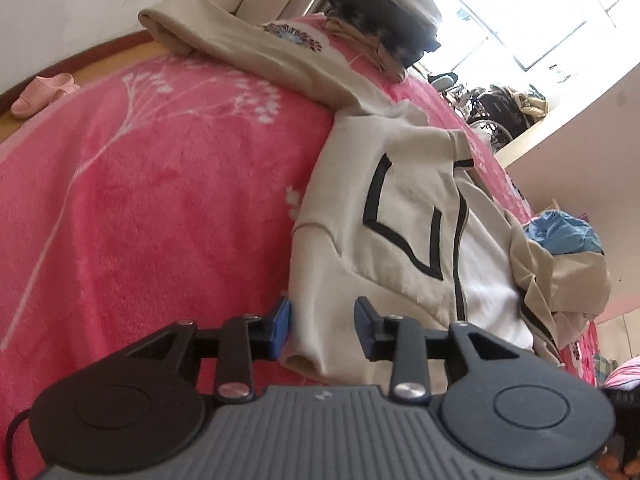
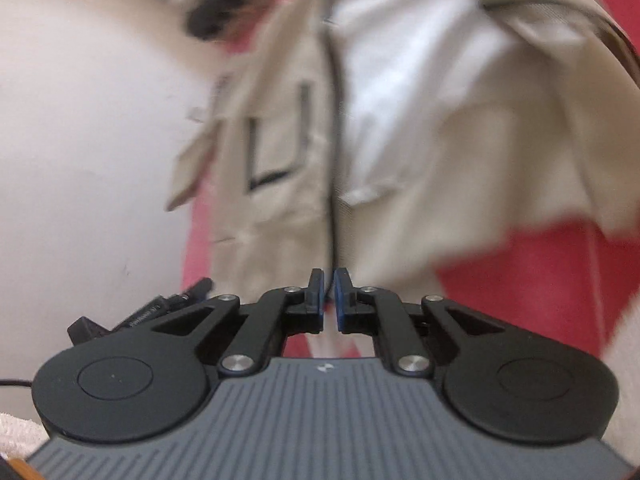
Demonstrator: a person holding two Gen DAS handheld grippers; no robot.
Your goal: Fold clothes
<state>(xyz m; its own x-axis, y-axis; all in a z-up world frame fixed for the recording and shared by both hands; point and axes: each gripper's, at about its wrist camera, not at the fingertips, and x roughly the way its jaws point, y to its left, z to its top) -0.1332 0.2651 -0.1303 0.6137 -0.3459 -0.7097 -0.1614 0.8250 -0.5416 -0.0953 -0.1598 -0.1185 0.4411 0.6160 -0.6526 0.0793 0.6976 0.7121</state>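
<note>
Currently my left gripper gapes at the cream jacket's hem; my right gripper pinches its edge, jacket unfolded at twelve o'clock.

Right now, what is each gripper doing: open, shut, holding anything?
Left gripper: open, at the jacket's sleeve end, not clamped.
Right gripper: nearly shut; whether it pinches the jacket is unclear.

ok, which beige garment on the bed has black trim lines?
The cream jacket nearest the left tongs, with angular black piping. The far beige top has a colourful print instead.
</note>
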